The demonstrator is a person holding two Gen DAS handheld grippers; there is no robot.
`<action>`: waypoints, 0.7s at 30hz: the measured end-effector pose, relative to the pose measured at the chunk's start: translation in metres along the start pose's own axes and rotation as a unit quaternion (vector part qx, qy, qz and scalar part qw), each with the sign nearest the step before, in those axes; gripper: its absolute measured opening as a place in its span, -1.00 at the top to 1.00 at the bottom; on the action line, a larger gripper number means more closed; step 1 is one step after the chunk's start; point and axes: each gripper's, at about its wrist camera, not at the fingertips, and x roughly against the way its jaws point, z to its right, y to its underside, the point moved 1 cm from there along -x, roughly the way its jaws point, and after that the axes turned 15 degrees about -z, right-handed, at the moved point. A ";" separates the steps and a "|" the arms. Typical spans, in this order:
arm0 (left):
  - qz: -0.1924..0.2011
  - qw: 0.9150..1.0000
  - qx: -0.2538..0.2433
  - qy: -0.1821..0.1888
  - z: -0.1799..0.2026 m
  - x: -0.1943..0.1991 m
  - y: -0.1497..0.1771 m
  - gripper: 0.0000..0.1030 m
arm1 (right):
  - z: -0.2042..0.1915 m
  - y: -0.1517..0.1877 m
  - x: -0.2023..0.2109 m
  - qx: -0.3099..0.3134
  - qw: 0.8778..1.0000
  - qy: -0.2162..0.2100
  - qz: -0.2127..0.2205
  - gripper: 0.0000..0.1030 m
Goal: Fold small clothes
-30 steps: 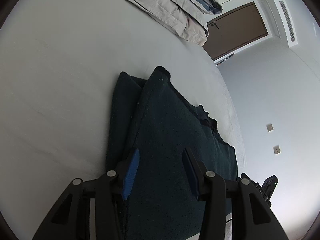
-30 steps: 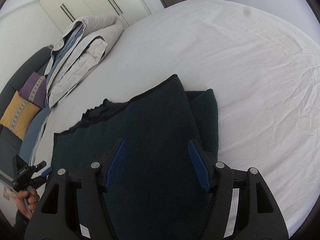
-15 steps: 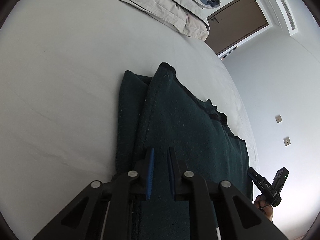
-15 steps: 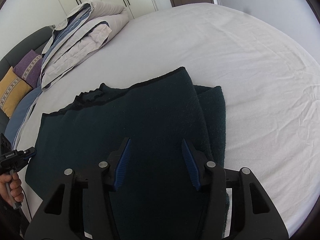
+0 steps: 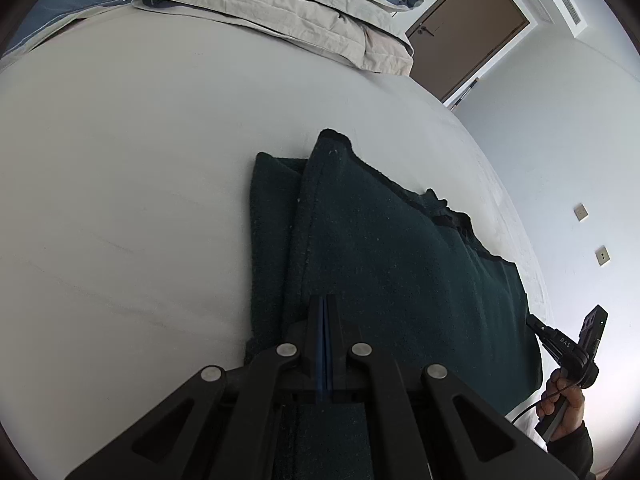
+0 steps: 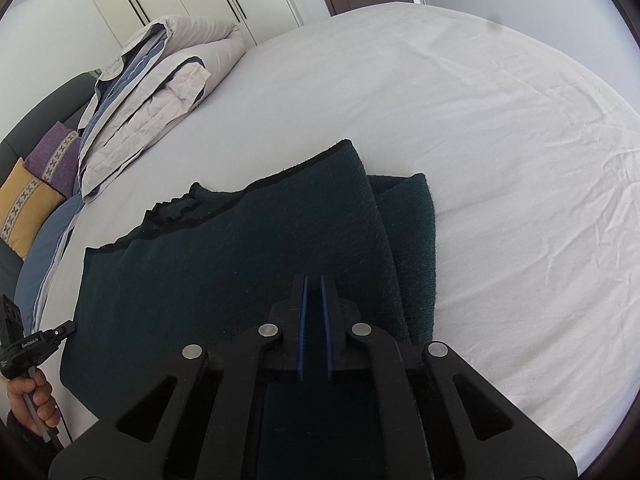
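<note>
fingers [image 5: 335, 312] of both grippers pinch the dark green cloth [image 5: 384, 248].

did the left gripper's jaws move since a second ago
Yes. The left gripper had its jaws spread wide over the dark green cloth; now they have come together on its near edge. The cloth lies in the same place on the white bed.

Dark green garment [image 5: 392, 248] (folded), on bed
</note>
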 end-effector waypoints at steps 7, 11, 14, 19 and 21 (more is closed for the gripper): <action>0.001 1.000 -0.010 -0.004 0.004 0.004 0.008 0.97 | 0.004 0.004 -0.006 -0.015 1.000 -0.005 -0.018 0.89; 0.033 0.999 -0.012 0.009 0.005 0.023 0.017 -0.12 | 0.002 0.006 0.000 -0.020 0.999 -0.028 -0.012 0.64; 0.034 0.999 -0.037 -0.010 0.011 0.025 0.022 -0.21 | -0.003 0.012 0.010 -0.010 0.999 -0.035 0.003 0.02; 0.012 0.998 -0.062 -0.030 0.013 0.014 0.031 0.12 | -0.006 0.021 0.015 0.005 1.000 -0.024 -0.002 0.03; 0.011 0.997 -0.065 -0.034 0.014 0.013 0.034 0.31 | -0.004 0.025 0.017 0.009 1.000 -0.020 -0.005 0.07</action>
